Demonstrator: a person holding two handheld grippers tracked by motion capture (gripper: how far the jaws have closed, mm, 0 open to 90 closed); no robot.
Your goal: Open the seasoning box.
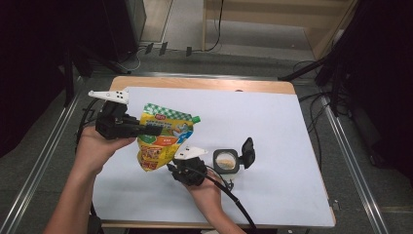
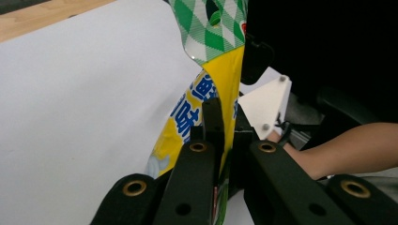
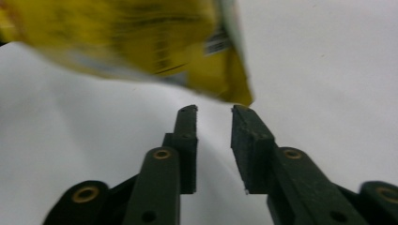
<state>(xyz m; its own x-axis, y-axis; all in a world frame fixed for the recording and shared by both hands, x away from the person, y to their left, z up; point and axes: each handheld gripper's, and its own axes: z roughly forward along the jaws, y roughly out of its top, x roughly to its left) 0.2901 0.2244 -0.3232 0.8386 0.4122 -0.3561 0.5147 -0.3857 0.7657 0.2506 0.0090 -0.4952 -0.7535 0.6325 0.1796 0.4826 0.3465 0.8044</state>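
Note:
A yellow pouch (image 1: 163, 136) with a green-checked top and a green spout cap (image 1: 196, 118) hangs above the white sheet. My left gripper (image 1: 156, 129) is shut on its side, and in the left gripper view the pouch (image 2: 220, 70) is pinched between the jaws of that gripper (image 2: 225, 115). My right gripper (image 1: 171, 166) sits just under the pouch's bottom edge. In the right gripper view its jaws (image 3: 214, 108) stand a little apart with nothing between them, and the blurred pouch (image 3: 141, 37) has its lower corner just above one fingertip (image 3: 241, 112).
A small square container (image 1: 226, 161) with pale contents and an open black flip lid (image 1: 248, 152) stands right of my right hand. A white sheet (image 1: 272, 117) covers the wooden table (image 1: 204, 84). Metal rails run along both sides.

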